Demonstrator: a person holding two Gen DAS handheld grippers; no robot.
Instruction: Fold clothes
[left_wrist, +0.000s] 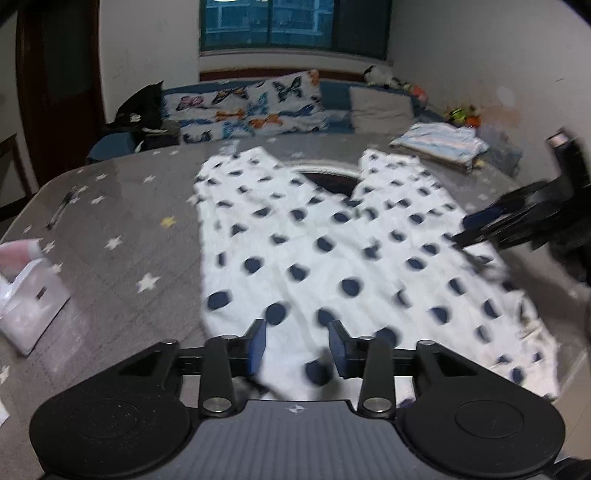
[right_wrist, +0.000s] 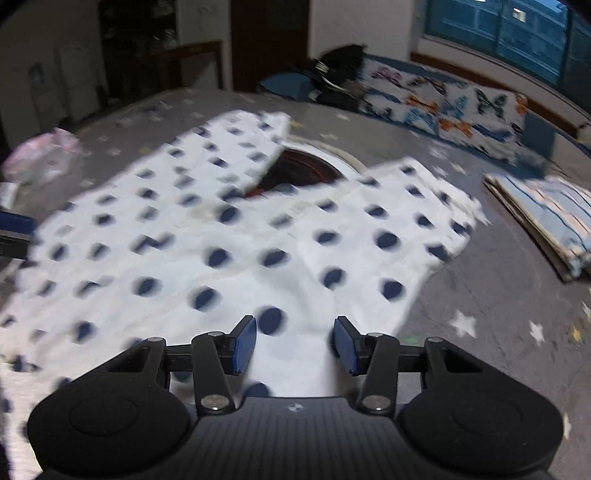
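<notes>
Two views show one polka-dot garment (left_wrist: 332, 240) spread flat on a grey star-print bed cover (left_wrist: 122, 206), with a dark round object (left_wrist: 332, 181) showing in the gap at its far end.

From the left wrist, the left gripper (left_wrist: 297, 341) stands partly open over the near hem. Cloth lies between and under the blue pads (left_wrist: 258, 345), but they do not press on it, so nothing is held. To fold well from here, I would judge it best to come down squarely on the hem, pinch both layers at a corner, and lift only after the pads bite. The right gripper (left_wrist: 509, 221) shows blurred at the garment's right edge.

From the right wrist, the right gripper (right_wrist: 295, 341) is also partly open and empty, its pads apart over the near edge of the garment (right_wrist: 221, 240), close to the corner where the cloth meets the cover. A folded striped pile (right_wrist: 546, 218) lies well apart on the right. Matching both grips at the same edge should keep the fold straight.
</notes>
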